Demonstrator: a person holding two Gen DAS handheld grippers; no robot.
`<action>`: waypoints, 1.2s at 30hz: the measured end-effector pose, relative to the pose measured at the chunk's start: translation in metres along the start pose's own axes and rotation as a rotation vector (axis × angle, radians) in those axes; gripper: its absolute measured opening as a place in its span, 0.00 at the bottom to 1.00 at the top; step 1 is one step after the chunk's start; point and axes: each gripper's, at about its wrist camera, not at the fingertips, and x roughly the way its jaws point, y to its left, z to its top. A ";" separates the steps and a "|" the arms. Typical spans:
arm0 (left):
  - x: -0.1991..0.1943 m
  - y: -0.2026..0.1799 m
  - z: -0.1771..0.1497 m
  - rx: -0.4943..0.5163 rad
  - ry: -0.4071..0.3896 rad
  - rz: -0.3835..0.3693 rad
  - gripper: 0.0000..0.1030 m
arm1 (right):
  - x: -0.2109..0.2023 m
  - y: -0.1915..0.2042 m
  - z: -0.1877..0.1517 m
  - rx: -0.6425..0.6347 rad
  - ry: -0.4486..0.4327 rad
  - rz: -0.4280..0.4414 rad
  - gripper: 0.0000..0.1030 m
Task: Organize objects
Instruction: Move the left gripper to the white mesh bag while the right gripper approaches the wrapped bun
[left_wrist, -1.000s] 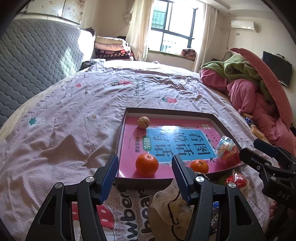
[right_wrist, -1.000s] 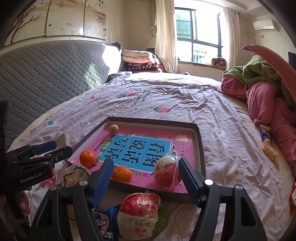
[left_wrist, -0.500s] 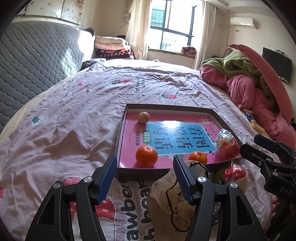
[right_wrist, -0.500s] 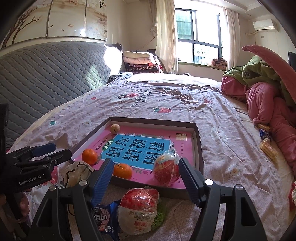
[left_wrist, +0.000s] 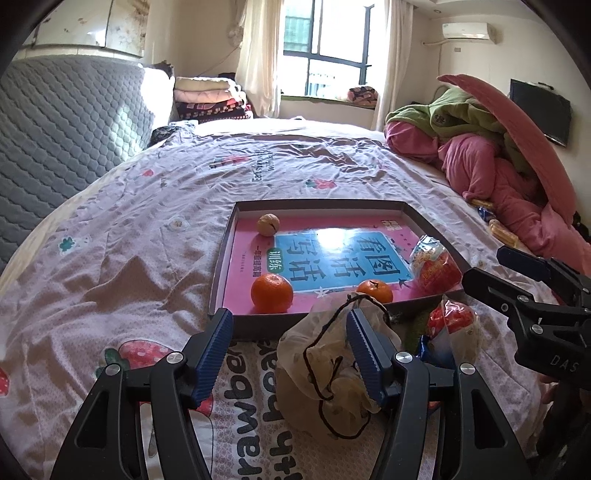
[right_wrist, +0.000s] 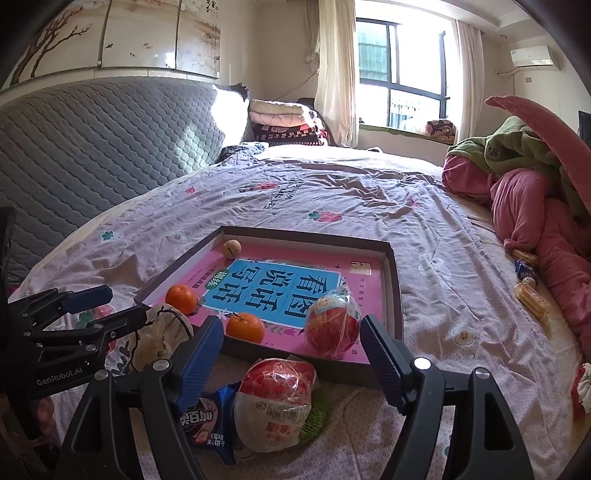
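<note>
The tray (right_wrist: 391, 280) holds 4 things. Near it, a pouch (left_wrist: 332, 369), wrapped apple (right_wrist: 275, 398) and snack (right_wrist: 207, 424) wait. Left gripper (left_wrist: 291, 350) and right gripper (right_wrist: 291, 354) are wide, holding nothing.

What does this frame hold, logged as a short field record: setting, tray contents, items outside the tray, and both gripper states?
setting: bed with pink printed sheet
tray: shallow box, pink book cover as its floor
in tray: walnut, two tangerines, wrapped apple
outside, near edge: second wrapped apple, biscuit packet, drawstring pouch
left gripper: open, empty, pouch beside its right finger
right gripper: open, empty, above second wrapped apple
</note>
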 end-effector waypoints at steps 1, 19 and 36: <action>-0.001 -0.001 -0.001 0.004 0.000 -0.004 0.63 | 0.000 -0.001 -0.001 -0.002 0.000 -0.001 0.74; -0.011 -0.004 -0.009 0.018 -0.001 -0.012 0.64 | -0.015 -0.004 -0.013 -0.003 -0.004 0.022 0.79; -0.018 -0.021 -0.025 0.051 0.024 -0.062 0.64 | -0.021 0.000 -0.029 -0.040 0.019 0.022 0.79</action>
